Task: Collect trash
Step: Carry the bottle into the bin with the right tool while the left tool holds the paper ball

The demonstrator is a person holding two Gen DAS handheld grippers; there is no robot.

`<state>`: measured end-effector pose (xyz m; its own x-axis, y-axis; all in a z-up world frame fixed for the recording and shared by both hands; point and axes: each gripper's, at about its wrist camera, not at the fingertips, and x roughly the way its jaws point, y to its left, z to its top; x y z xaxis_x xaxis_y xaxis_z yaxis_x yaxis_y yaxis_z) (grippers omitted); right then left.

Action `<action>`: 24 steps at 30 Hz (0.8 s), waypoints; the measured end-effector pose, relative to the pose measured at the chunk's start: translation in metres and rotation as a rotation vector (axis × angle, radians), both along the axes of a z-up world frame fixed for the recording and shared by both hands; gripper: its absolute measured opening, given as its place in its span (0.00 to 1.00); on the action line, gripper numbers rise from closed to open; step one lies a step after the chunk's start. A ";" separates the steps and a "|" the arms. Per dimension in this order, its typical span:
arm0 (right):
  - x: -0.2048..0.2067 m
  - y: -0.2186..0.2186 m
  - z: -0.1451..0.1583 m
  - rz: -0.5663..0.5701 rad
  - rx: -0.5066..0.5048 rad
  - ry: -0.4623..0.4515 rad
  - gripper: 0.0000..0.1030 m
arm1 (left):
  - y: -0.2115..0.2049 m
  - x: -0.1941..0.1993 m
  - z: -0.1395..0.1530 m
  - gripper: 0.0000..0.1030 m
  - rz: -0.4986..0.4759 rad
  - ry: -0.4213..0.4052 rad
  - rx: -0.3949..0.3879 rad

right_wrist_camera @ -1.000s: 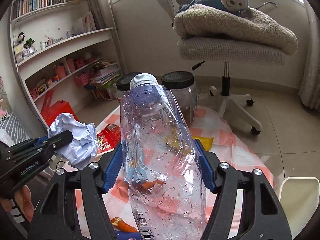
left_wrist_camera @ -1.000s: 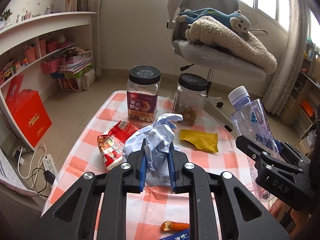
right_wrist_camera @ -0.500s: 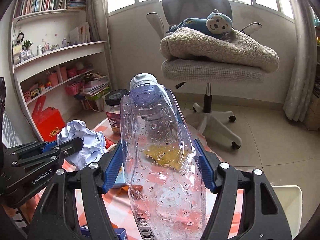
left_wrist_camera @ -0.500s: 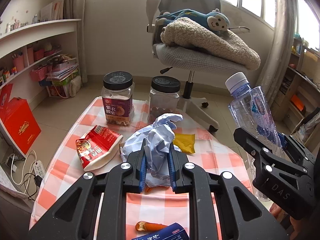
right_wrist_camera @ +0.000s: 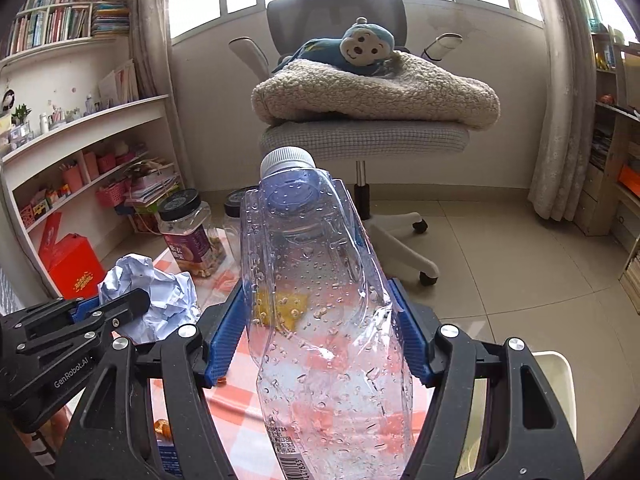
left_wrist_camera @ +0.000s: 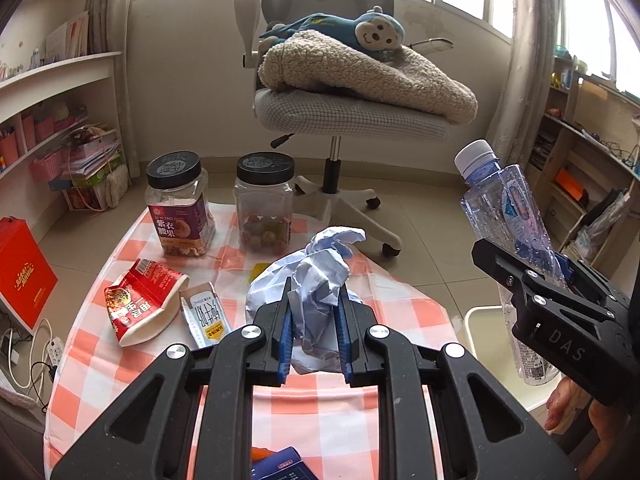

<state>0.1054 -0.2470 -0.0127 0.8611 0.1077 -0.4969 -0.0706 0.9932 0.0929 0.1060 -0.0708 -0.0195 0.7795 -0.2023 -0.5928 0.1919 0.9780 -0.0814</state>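
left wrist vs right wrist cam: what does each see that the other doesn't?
Left wrist only: the red snack bag and a white sachet on the checked tablecloth. Right wrist only: the top bookshelf packed with books. Both: the crumpled paper in the left hand-held gripper, the crushed plastic bottle in the right hand-held gripper, the nut jars, the office chair and the white bin.

Both claws (left_wrist_camera: 315, 336) (right_wrist_camera: 318, 328) clamped tight, seemingly raised

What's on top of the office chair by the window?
A beige fleece blanket lies folded on the office chair's seat, with a blue monkey plush on top. The blanket hides whatever lies beneath it.
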 end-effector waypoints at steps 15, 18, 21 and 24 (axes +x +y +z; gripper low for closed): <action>-0.027 -0.112 -0.008 -0.233 0.033 0.054 0.63 | -0.076 -0.008 -0.002 0.18 -0.133 0.004 0.020; -0.035 -0.135 -0.010 -0.279 0.047 0.066 0.63 | -0.095 -0.011 -0.002 0.18 -0.165 0.006 0.015; -0.041 -0.156 -0.013 -0.326 0.044 0.085 0.76 | -0.116 -0.014 -0.002 0.18 -0.203 0.011 0.008; -0.049 -0.175 -0.012 -0.385 0.045 0.064 0.87 | -0.139 -0.017 -0.004 0.18 -0.244 0.021 -0.002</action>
